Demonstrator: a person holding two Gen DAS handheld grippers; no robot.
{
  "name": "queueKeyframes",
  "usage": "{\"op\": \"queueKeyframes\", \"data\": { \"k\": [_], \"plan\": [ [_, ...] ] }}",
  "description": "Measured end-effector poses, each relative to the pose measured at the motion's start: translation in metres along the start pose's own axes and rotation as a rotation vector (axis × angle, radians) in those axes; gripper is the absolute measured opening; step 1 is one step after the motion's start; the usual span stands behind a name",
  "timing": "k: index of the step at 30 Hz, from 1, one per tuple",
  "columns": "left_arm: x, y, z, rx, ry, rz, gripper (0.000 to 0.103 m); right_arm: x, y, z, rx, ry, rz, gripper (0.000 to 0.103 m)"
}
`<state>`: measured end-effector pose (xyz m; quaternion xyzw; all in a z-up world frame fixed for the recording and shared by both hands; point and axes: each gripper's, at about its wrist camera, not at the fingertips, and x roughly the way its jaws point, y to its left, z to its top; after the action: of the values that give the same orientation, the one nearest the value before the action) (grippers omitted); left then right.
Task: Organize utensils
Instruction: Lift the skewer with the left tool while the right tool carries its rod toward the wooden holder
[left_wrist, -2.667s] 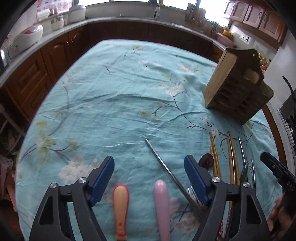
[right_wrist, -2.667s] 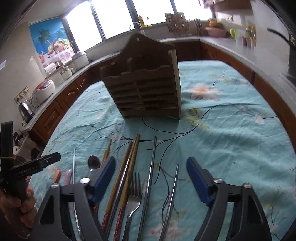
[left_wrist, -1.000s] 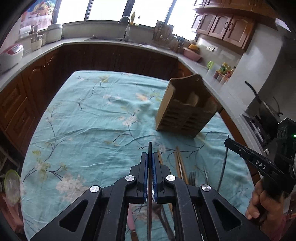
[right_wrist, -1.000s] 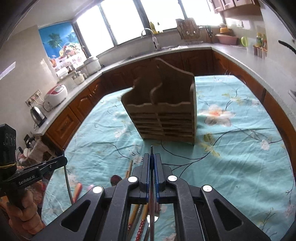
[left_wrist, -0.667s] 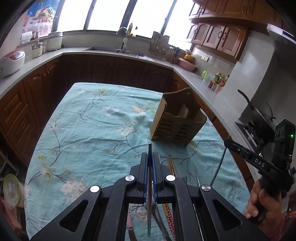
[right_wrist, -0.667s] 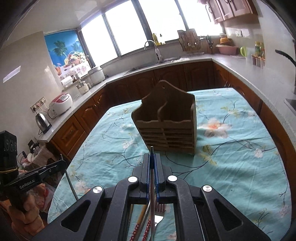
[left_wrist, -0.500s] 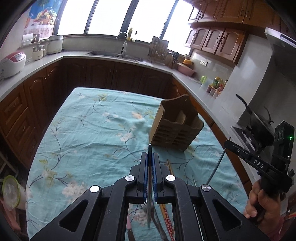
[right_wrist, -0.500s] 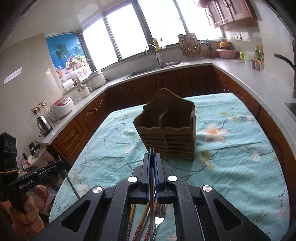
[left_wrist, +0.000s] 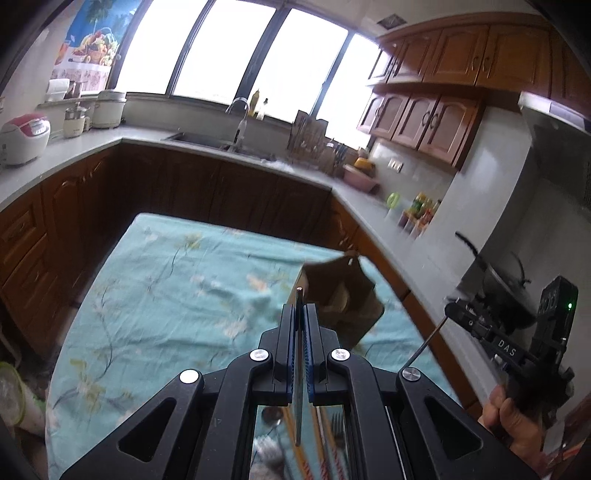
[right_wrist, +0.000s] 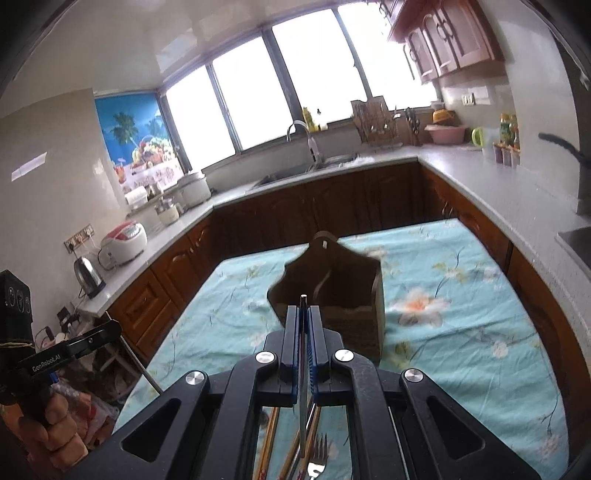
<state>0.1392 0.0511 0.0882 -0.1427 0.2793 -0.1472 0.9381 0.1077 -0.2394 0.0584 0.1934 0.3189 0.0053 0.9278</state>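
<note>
Left gripper (left_wrist: 299, 308): clamped on a thin metal chopstick (left_wrist: 298, 369).
Right gripper (right_wrist: 304, 309): clamped on its twin (right_wrist: 303, 373).
Holder (right_wrist: 332, 295): just ahead, looks empty.
Left over: fork (right_wrist: 317, 456), wooden chopsticks (right_wrist: 271, 435) below me.

Wooden utensil holder (right_wrist: 332, 295) stands on the cloth-covered table (right_wrist: 461, 314), ahead of both grippers. Chopsticks (right_wrist: 271, 439) and a fork (right_wrist: 317, 461) lie on the cloth below the right gripper (right_wrist: 303, 314). Counter (right_wrist: 480, 177) with sink (right_wrist: 288, 173) runs behind the table; rice cooker (right_wrist: 123, 238) and kettle (right_wrist: 88, 277) at left.
</note>
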Motion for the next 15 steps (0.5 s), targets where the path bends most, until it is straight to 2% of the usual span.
{"op": "queueKeyframes", "data": {
  "k": [6, 15],
  "plan": [
    [0.017, -0.006, 0.025, 0.014, -0.09, -0.016, 0.003, -0.007, -0.01, 0.03, 0.034, -0.1, -0.02, 0.004],
    [0.078, -0.008, 0.055, -0.007, -0.197, -0.029, 0.003, 0.003, -0.027, 0.097, 0.055, -0.246, -0.051, 0.004]
  ]
}}
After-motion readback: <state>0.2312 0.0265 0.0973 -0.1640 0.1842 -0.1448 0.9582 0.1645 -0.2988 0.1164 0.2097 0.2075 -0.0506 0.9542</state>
